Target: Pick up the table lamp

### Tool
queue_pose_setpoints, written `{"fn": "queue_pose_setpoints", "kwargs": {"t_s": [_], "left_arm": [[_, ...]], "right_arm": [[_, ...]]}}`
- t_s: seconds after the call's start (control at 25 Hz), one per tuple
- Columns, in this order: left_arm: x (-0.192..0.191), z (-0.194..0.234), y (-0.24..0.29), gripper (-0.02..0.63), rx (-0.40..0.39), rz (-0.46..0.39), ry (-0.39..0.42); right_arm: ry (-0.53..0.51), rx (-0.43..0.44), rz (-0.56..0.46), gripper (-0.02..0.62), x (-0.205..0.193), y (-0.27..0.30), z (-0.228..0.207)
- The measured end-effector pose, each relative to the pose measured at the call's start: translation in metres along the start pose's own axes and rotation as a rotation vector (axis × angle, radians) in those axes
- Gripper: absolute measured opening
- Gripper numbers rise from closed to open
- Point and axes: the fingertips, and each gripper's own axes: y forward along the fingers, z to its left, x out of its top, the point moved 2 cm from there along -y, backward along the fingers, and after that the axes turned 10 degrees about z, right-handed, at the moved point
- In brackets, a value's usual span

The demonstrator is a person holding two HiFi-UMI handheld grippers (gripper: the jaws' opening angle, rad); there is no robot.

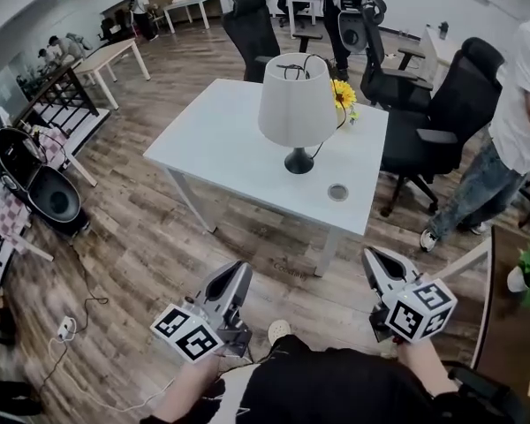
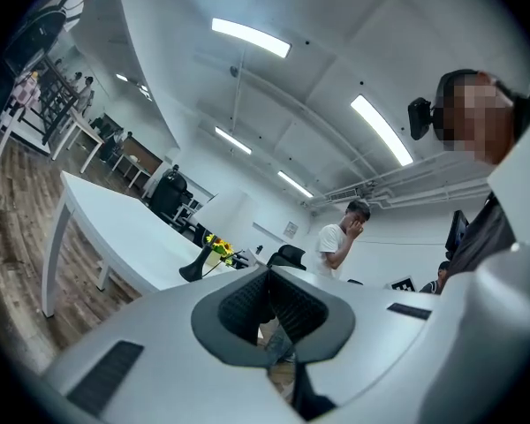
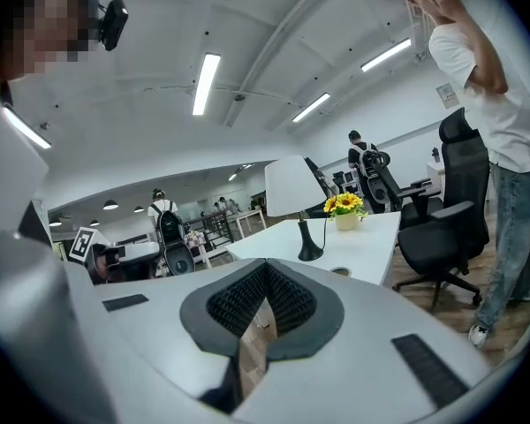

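Note:
The table lamp has a white shade (image 1: 298, 100) and a black base (image 1: 299, 162); it stands upright in the middle of the white table (image 1: 221, 148). Both grippers hang well short of the table's near edge, over the wood floor. My left gripper (image 1: 240, 270) is shut with nothing in it, and my right gripper (image 1: 374, 259) is shut and empty too. In the left gripper view the lamp (image 2: 223, 215) is far ahead beyond the closed jaws (image 2: 267, 276). In the right gripper view the lamp (image 3: 291, 186) stands ahead above the shut jaws (image 3: 265, 276).
A pot of yellow flowers (image 1: 342, 95) stands just behind the lamp, and a small round disc (image 1: 337, 193) lies near the table's front right corner. Black office chairs (image 1: 442, 113) flank the table. A person (image 1: 521, 122) stands at the right. A cable and plug (image 1: 66, 328) lie on the floor at left.

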Motion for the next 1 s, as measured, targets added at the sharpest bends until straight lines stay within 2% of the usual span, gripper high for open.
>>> {"fn": "queue_pose_setpoints", "kwargs": {"t_s": [0.24,0.48,0.76,1.0], "left_arm": [[0.028,0.046,0.022,0.015,-0.036,0.022,-0.007],[0.047,0.084,0.043,0.015,-0.073,0.038,-0.005],[0.055,0.113,0.055,0.015,-0.113,0.060,0.001],[0.054,0.128,0.064,0.015,-0.113,0.072,-0.011]], "right_arm": [[0.039,-0.030,-0.016,0.014,0.023,0.044,-0.006],[-0.025,-0.098,0.003,0.014,0.036,0.079,-0.008],[0.041,-0.116,-0.011,0.014,0.034,0.104,-0.011],[0.068,-0.128,-0.006,0.014,0.034,0.119,-0.013]]}}
